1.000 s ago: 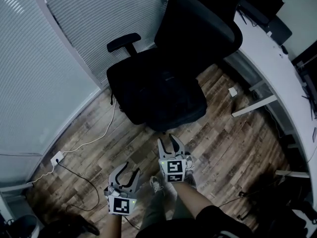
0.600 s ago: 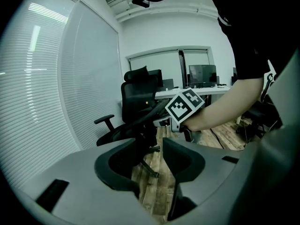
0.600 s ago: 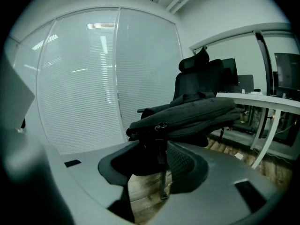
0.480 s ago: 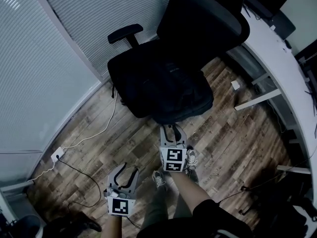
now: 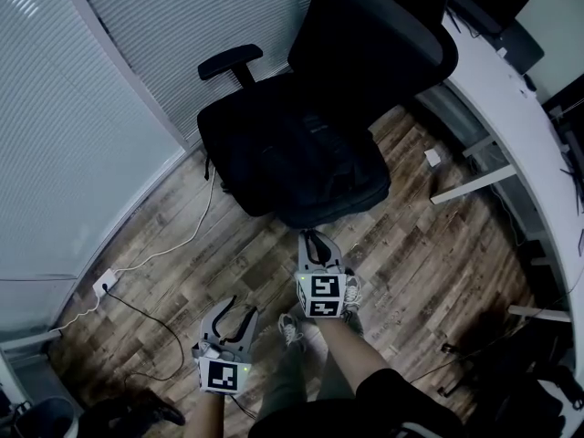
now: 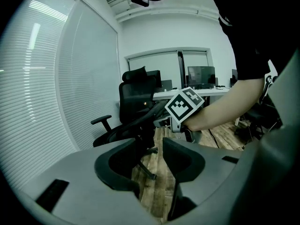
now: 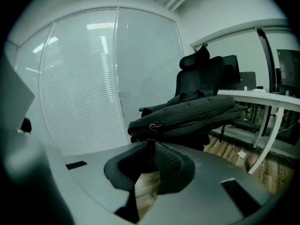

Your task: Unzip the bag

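1. The left gripper (image 5: 243, 310) hangs low at the left, over the wooden floor (image 5: 228, 245) and well apart from the bag. Its claw is released: the jaws stand apart, and between them only floor shows.
2. The bag (image 5: 301, 167), black and flat, lies on the seat of the office chair (image 5: 374, 35), with its front edge toward the person.
3. The right gripper (image 5: 316, 241) is at this front edge. In the right gripper view, the zipper pull (image 7: 151, 125) hangs down from the bag's near corner and goes between the jaws. The jaws are closing, and their pads seem to press on the pull, so I judge the claw is clenched on it.
4. The step in hand, I think, is taking the pull; the zipper looks not yet opened. The next move calls for drawing the pull along the zipper line. The left gripper will probably have to hold the bag, because otherwise the bag may slide on the seat.
5. Around, from the left: a glass wall with blinds (image 5: 82, 153), a white cable (image 5: 182, 245) on the floor, the person's shoe (image 5: 290, 334) and, at the right, a white desk (image 5: 511, 126).
6. Nothing lies between the grippers and the bag. The armrest (image 5: 230, 62) is beside the bag's far left part, and the chair could roll or turn under a pull.
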